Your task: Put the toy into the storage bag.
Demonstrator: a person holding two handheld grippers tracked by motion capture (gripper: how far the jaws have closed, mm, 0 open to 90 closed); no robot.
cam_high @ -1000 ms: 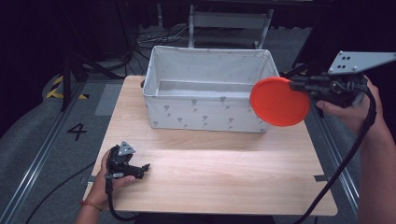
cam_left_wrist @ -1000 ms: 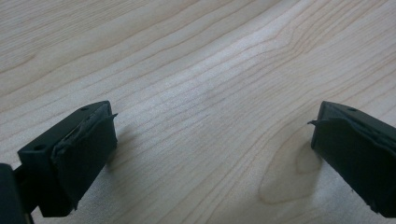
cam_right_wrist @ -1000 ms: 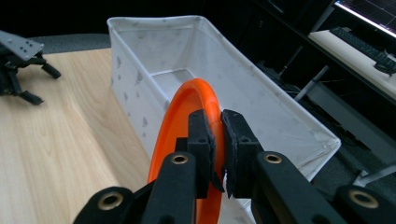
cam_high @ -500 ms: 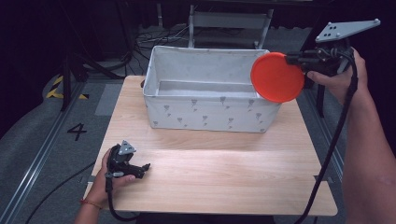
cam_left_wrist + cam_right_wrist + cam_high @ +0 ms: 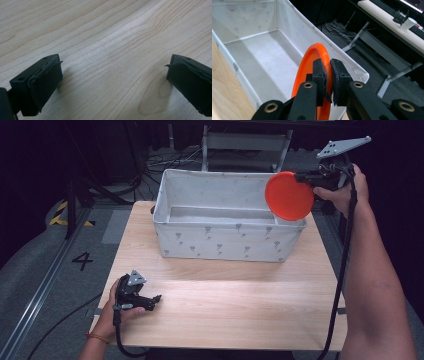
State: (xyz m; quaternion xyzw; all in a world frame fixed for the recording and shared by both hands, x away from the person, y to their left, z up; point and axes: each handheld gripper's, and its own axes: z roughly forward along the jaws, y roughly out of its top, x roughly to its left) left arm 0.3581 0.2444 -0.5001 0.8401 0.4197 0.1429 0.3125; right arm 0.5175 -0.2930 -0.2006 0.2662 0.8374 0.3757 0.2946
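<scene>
Your left hand (image 5: 116, 307) rests at the near left corner of the tabletop (image 5: 235, 305), palm around the left tool (image 5: 156, 299), which lies low on the wood and points toward the right edge. In the left gripper view its two black jaws stand wide apart with bare wood grain between them and nothing held.

Your right forearm runs up along the right edge of the tabletop, and your right hand (image 5: 340, 192) is raised above the far right corner, with the cable hanging down along the arm. The right tool (image 5: 300, 178) points left toward the white fabric bin (image 5: 220, 240) and is clamped on the rim of an orange plate (image 5: 289, 196). The plate is held on edge, tilted, in the air over the bin's right end. In the right gripper view the two jaws pinch the plate's (image 5: 312, 65) raised rim from either side, with the bin's (image 5: 257, 57) pale floor showing beyond it.

The bin sits across the far half of the tabletop and bears a scattered small grey print. On the floor left of the tabletop a black "4" (image 5: 82, 261) is marked.
</scene>
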